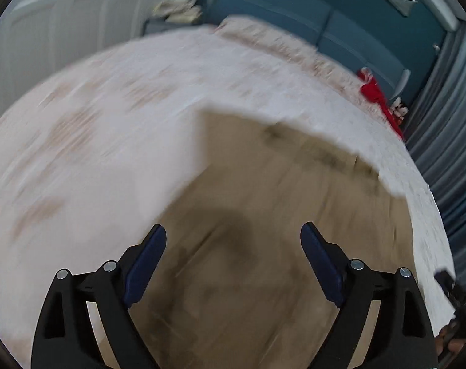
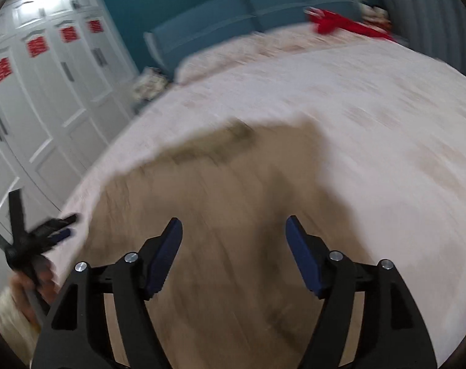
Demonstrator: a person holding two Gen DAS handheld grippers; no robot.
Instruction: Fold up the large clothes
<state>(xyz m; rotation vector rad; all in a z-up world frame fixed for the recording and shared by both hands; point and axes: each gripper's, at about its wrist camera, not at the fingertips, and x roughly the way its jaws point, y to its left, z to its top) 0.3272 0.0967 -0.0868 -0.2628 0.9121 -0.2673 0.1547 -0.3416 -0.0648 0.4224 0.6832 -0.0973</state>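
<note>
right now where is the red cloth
The red cloth lies at the far edge of the bed, against the blue headboard; upper right in both wrist views.

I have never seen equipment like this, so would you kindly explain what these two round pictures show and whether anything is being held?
There is no robot here: a person holds a pair of hand tongs in each hand, and each carries a wide-angle camera looking forward along its two black fingers with blue pads. One picture is from the left tongs, the other from the right tongs. Both pairs are open and hold nothing. Beneath them lies a large tan garment, spread on a pale patterned bedspread. A red cloth lies at the far end of the bed, near the blue padded headboard. White wardrobe doors stand to one side. Both pictures are blurred, so finer details cannot be made out.
</note>
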